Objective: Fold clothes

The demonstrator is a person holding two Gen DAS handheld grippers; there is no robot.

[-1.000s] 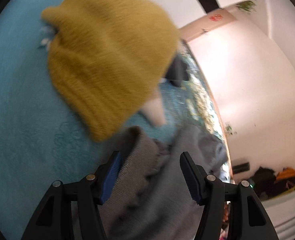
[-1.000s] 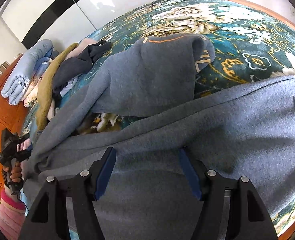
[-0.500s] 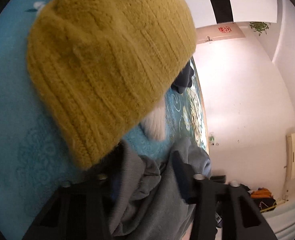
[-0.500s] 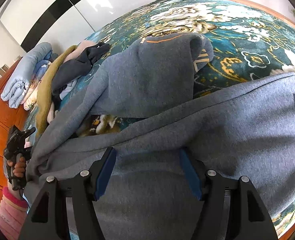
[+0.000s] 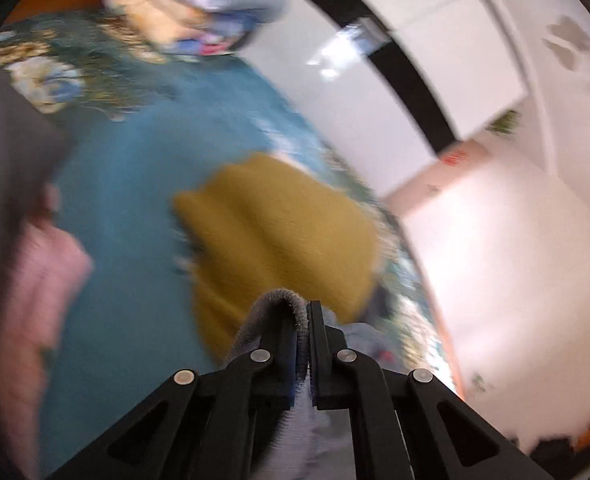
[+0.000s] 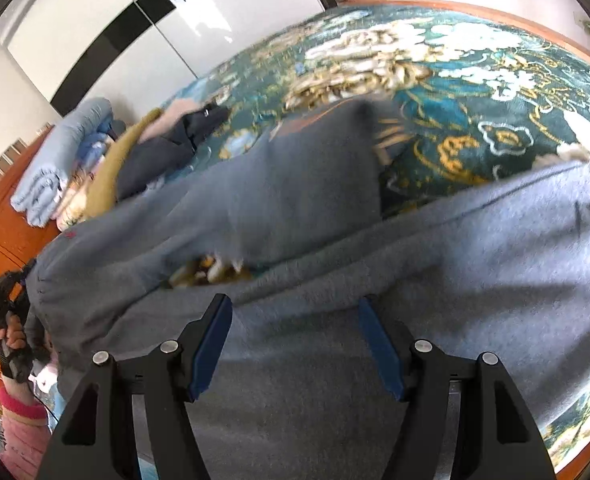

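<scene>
A: Tongs?
B: My left tongs (image 5: 303, 322) pinch the grey sweater (image 6: 335, 248) hem, lower centre; my right tongs (image 6: 295, 336) gape above it on the bed (image 6: 475, 92).

No text, label or number can be read in either view. A red mark on the far wall (image 5: 454, 157) in the left wrist view is too blurred to make out (it may be a sign), and orange-gold markings on the grey garment (image 6: 387, 136) are smeared by motion.
</scene>
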